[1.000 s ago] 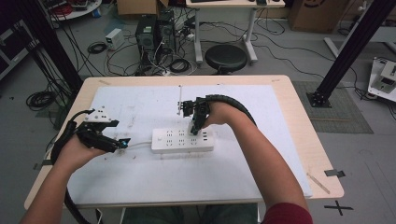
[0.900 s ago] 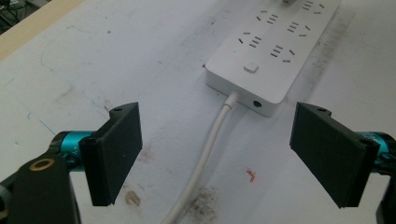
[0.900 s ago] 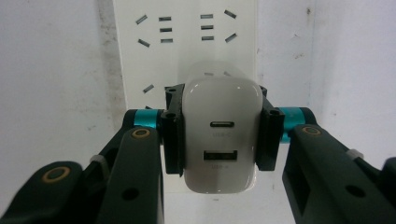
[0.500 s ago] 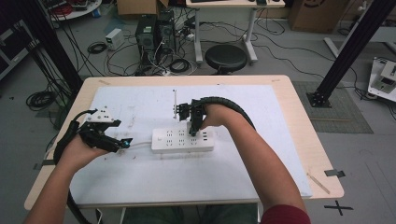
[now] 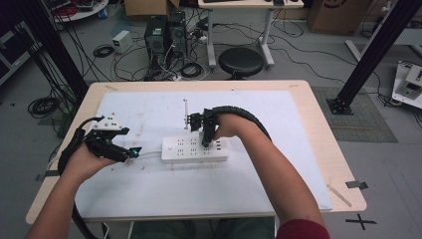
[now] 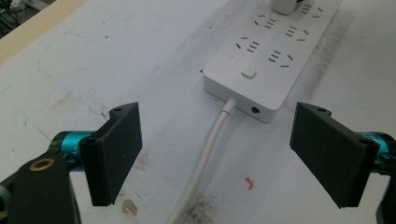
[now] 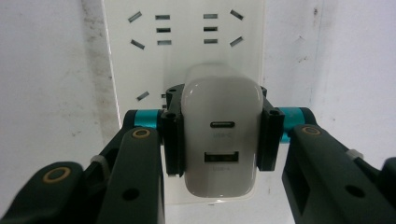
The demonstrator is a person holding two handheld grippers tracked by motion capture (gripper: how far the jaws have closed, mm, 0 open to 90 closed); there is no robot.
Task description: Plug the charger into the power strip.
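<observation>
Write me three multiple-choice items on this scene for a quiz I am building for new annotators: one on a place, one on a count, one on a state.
1. Where is the white charger?
A. Flat on the mat beside the strip
B. Between the right gripper's jaws, over the power strip
C. On the stool

2. How many ports show on the charger's face?
A. One
B. Two
C. Four

3. How do the left gripper's jaws stand?
A. Wide apart, holding nothing
B. Closed on the cord
C. Closed on the strip's button

Answers:
1. B: in the right gripper view both jaws press the charger's sides, with the strip's sockets behind it.
2. B: a small oval slot sits above a wider rectangular one.
3. A: in the left gripper view the white cord runs through the open gap, touched by neither jaw.
</observation>
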